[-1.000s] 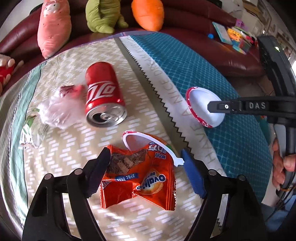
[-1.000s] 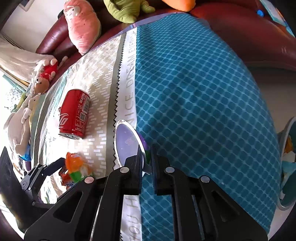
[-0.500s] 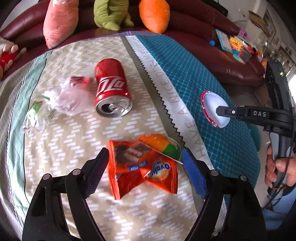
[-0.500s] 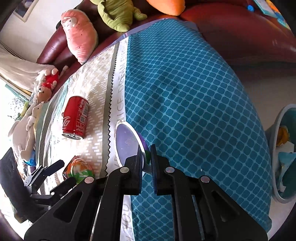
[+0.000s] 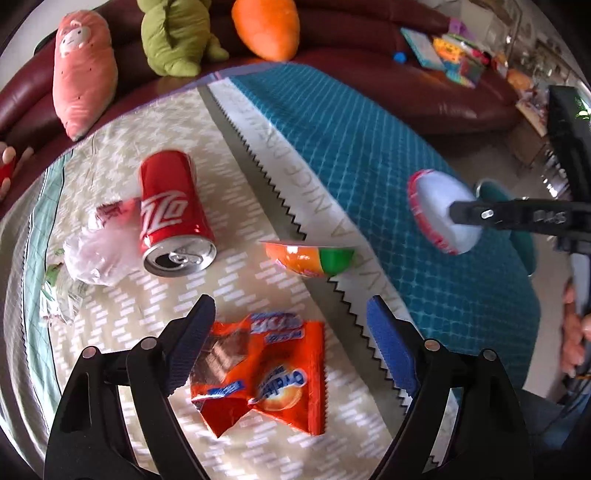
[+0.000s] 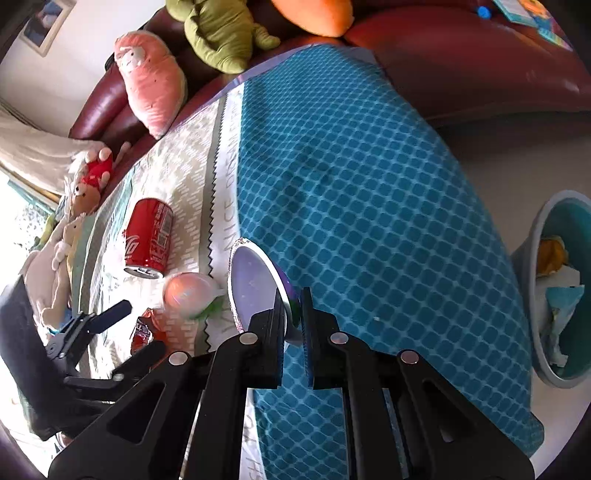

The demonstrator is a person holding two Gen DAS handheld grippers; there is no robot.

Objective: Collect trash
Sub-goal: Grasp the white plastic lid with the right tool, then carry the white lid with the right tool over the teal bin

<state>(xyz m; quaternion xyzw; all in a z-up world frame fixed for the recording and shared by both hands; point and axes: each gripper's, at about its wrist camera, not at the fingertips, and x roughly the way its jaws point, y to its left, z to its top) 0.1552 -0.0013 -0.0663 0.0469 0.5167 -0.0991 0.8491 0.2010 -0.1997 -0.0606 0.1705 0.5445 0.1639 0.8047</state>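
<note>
Tablecloth [image 5: 369, 155]: teal lattice pattern on one half, beige with short white dashes on the other; between them a white band with grey lettering and a black zigzag edge.
Can [image 5: 171, 206]: red, white script, silver top.
Snack wrapper [image 5: 262, 373]: orange, blue and white lettering.
Cup [image 5: 310, 256]: orange and green.
Lid [image 5: 439, 210]: white, red patterned rim.
Bag [image 5: 96, 251]: translucent white, pink inside.
Bin [image 6: 554, 288]: grey rim, teal inside.
Plush toys: pink [image 5: 83, 70], green [image 5: 177, 33], orange [image 5: 267, 26].
Sofa [image 5: 388, 62]: dark red.

The little cup [image 6: 190, 295] left of the right gripper's fingers [image 6: 277, 314] looks blurry, and the bin [image 6: 561, 288] far right is cut off by the edge
</note>
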